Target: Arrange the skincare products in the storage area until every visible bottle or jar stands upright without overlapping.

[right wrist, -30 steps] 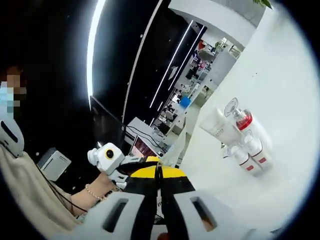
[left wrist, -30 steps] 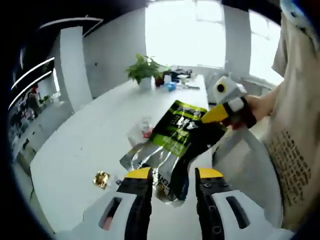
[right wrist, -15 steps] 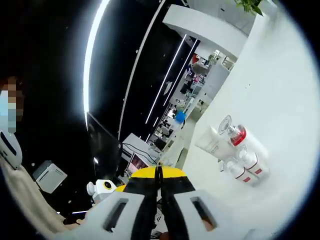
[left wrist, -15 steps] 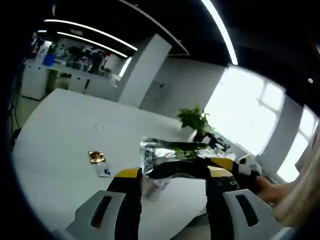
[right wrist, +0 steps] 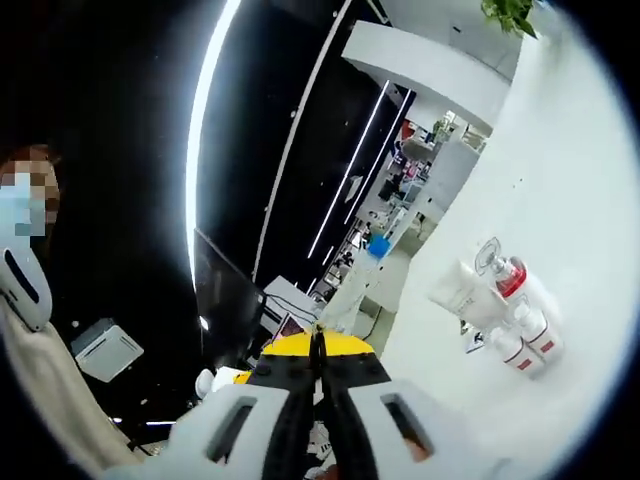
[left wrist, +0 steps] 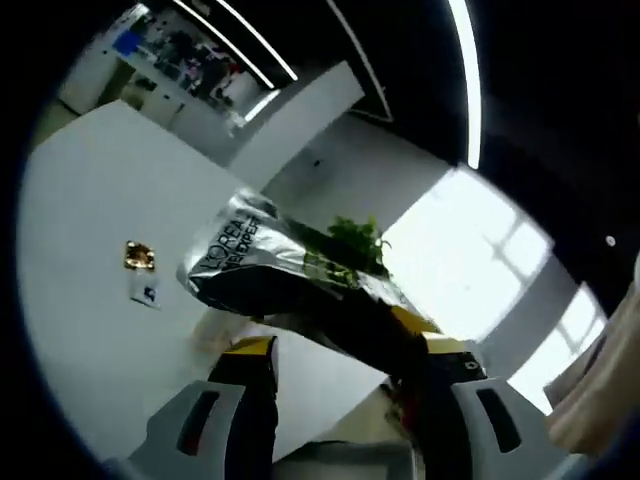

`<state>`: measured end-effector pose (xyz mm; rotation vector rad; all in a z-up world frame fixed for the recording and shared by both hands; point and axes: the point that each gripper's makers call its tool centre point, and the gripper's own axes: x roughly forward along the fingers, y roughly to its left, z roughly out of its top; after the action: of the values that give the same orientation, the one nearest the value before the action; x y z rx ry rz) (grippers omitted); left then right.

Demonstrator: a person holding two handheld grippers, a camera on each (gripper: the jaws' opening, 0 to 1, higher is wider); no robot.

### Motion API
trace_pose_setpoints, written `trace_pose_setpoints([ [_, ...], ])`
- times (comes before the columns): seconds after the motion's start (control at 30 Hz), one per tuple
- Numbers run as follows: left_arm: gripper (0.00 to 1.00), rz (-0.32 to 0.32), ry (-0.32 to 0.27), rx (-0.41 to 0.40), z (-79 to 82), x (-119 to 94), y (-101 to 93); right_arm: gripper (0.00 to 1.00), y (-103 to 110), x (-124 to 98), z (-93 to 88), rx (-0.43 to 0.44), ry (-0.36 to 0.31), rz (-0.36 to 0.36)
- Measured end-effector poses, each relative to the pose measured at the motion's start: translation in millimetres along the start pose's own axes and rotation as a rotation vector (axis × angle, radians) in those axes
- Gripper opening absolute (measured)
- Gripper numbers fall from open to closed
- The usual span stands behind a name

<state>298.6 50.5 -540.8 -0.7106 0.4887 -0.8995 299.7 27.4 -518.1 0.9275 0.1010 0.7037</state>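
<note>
A silver, black and green foil pouch (left wrist: pixel 262 262) hangs in the air across the left gripper view. My left gripper (left wrist: pixel 345 352) stands open, its yellow-tipped jaws wide apart under the pouch, whose dark lower end covers the right jaw. My right gripper (right wrist: pixel 318 346) is shut, with the pouch's thin edge (right wrist: pixel 348 298) rising from between its tips. On the white table (right wrist: pixel 560 180) sit a white tube (right wrist: pixel 463 290), a bottle with a red collar and clear cap (right wrist: pixel 506 275) and small white bottles with red bands (right wrist: pixel 530 340), crowded together.
A small gold packet (left wrist: pixel 138 255) and a white card (left wrist: pixel 148 292) lie on the table (left wrist: pixel 70 200). A potted plant (left wrist: pixel 355 240) stands at its far end, seen too as a plant (right wrist: pixel 510 12). A person in pale clothing (right wrist: pixel 45 400) is at the left.
The left gripper view has tilted up and rolled, and the pouch now sits higher and flatter across it. The right gripper stays shut on the pouch; the bottles have shifted slightly right.
</note>
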Motion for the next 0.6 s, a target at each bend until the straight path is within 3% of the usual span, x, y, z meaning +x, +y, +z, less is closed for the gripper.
trace_pose_setpoints([
  [0.07, 0.44, -0.002, 0.003, -0.008, -0.8, 0.8, 0.6, 0.01, -2.0, -1.0, 0.8, 0.003, -0.013, -0.01],
  [0.1, 0.39, -0.003, -0.005, -0.035, -0.9, -2.3, -0.1, 0.01, -4.0, -2.7, 2.2, 0.019, -0.025, -0.008],
  [0.17, 0.19, 0.028, -0.016, 0.005, 0.3, -5.7, 5.8, 0.01, -4.2, -4.7, 5.4, 0.022, -0.043, -0.01],
  [0.27, 0.06, 0.011, -0.064, -0.017, 10.1, -13.1, 5.1, 0.01, -8.2, -7.2, 4.4, 0.001, -0.026, -0.024],
  [0.6, 0.0, -0.033, -0.056, 0.001, 19.6, -16.1, -1.1, 0.05, -19.4, -11.2, -13.6, 0.034, 0.019, -0.064],
])
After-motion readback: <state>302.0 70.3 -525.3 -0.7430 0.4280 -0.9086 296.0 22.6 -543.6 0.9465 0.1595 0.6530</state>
